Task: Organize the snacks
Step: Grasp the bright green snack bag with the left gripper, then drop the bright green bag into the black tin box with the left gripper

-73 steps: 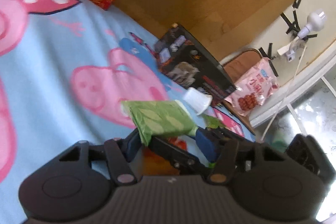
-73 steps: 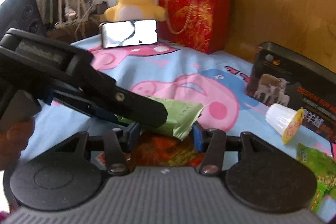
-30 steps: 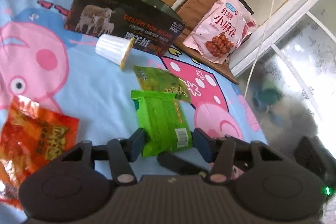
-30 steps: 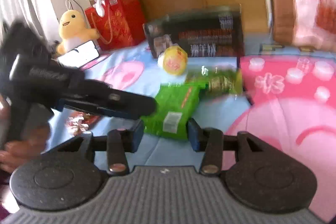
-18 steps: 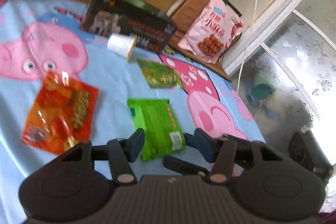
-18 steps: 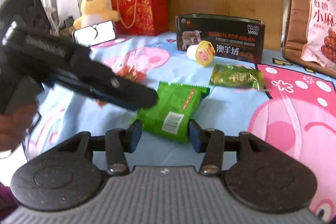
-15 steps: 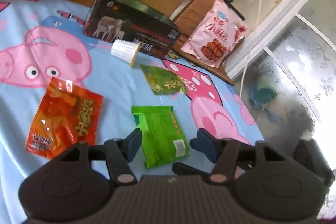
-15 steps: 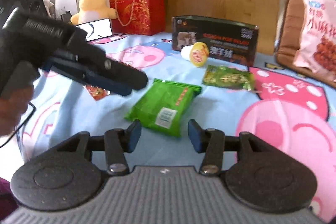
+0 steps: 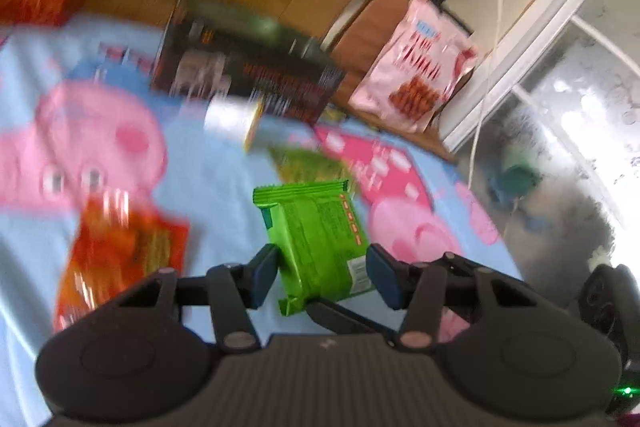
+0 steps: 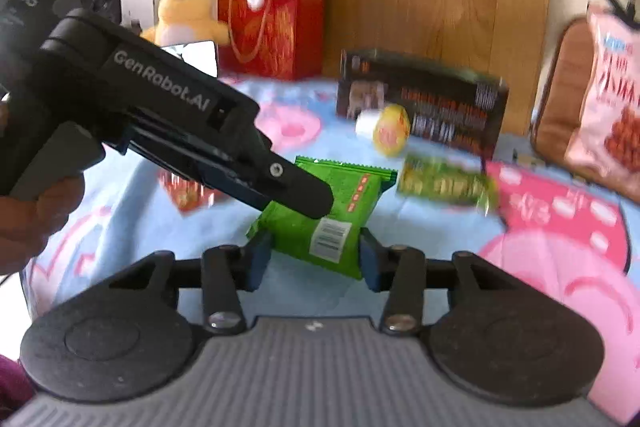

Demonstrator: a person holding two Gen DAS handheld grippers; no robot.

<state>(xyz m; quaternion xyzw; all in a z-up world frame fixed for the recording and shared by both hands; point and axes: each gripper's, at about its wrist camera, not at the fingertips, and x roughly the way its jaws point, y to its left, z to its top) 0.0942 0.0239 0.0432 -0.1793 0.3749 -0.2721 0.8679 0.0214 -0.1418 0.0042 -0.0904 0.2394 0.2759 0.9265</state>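
Note:
A bright green snack packet (image 9: 320,239) lies between the tips of both grippers; it also shows in the right wrist view (image 10: 324,215). My left gripper (image 9: 322,277) has its blue pads on either side of the packet, touching or nearly so. My right gripper (image 10: 314,261) does the same from the other end. The left gripper's body (image 10: 160,123) crosses the right wrist view. A red snack bag (image 9: 120,251), a darker green packet (image 9: 308,167) and a white jelly cup (image 9: 234,115) lie on the blue cartoon sheet (image 9: 216,195).
A dark printed box (image 9: 248,75) stands at the back by the wooden headboard. A pink snack bag (image 9: 420,75) leans on a brown cushion at the right. A red gift bag (image 10: 276,27), a yellow plush chick (image 10: 184,11) and a phone (image 10: 196,59) sit at the far left.
The green packet was carried right past the red bag and brought down by the darker green packet. Both grippers now sit closer around it, and the background is blurred by motion.

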